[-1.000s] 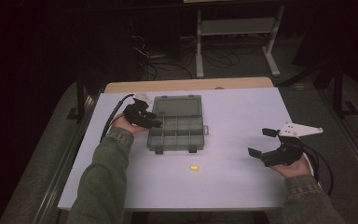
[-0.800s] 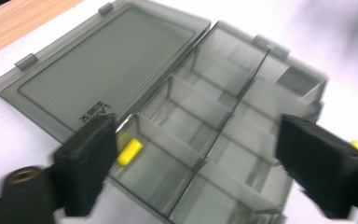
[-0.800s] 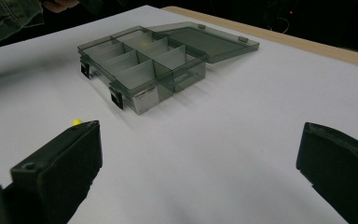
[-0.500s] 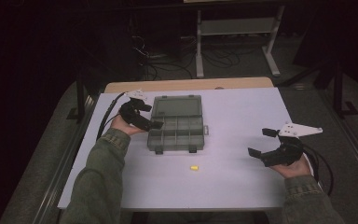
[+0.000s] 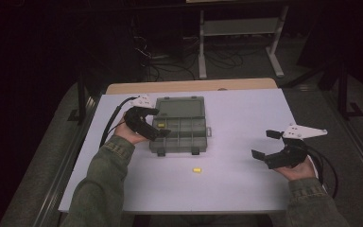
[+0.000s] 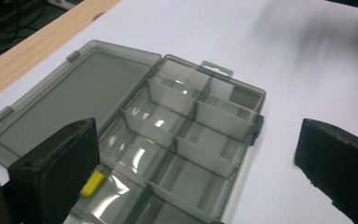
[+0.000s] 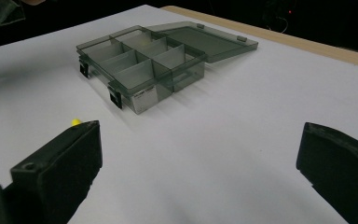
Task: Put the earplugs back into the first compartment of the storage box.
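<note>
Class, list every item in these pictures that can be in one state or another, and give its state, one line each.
compartment box: open, lid folded flat on the table behind it.
yellow piece in the box: lying in a compartment at the box's left end.
yellow piece on the table: loose, in front of the box.
left gripper: open, over the box.
right gripper: open, holding nothing.

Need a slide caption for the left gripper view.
Open left gripper above an open compartment box, one yellow piece lying in a compartment.
</note>
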{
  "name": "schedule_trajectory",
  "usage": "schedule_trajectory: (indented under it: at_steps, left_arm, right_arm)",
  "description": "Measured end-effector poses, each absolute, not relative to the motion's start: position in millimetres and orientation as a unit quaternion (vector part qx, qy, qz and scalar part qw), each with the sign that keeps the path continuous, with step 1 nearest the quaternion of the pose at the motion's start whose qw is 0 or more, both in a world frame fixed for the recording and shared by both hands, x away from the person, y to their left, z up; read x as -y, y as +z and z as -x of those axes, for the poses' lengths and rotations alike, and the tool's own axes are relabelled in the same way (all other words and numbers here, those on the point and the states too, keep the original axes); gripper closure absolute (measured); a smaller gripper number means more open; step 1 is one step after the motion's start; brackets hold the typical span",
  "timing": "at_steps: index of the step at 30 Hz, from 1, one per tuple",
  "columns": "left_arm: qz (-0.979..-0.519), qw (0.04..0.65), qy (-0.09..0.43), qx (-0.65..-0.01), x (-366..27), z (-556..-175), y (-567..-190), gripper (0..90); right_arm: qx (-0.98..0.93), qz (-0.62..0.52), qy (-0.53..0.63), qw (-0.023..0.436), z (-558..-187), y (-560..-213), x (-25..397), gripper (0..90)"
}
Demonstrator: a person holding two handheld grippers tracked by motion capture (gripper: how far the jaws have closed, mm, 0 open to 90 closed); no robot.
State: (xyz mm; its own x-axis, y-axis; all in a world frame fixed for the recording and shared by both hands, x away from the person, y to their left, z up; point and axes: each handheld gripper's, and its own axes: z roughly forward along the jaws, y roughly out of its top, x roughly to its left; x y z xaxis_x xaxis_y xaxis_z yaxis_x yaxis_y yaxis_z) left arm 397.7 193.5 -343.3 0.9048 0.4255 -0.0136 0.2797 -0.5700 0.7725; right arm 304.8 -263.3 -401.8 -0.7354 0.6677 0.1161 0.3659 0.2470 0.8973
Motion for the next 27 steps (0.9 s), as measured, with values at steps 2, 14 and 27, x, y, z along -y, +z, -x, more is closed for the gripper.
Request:
schedule_trajectory:
  at_steps: [2, 14, 27]
  left_arm:
    - [-0.884, 0.417, 0.089, -0.193, -190, -393, -343, 0.0]
    - [-0.898, 0.406, 0.089, -0.142, -160, -369, -350, 0.0]
    - [-0.909, 0.399, 0.068, -0.097, -130, -348, -366, 0.0]
  right_arm:
    - [-0.776, -0.333, 0.515, 0.146, -305, -402, 263, 0.0]
    - [-0.778, -0.332, 0.514, 0.145, -305, -402, 262, 0.0]
    - [-0.779, -0.330, 0.513, 0.144, -305, -402, 262, 0.0]
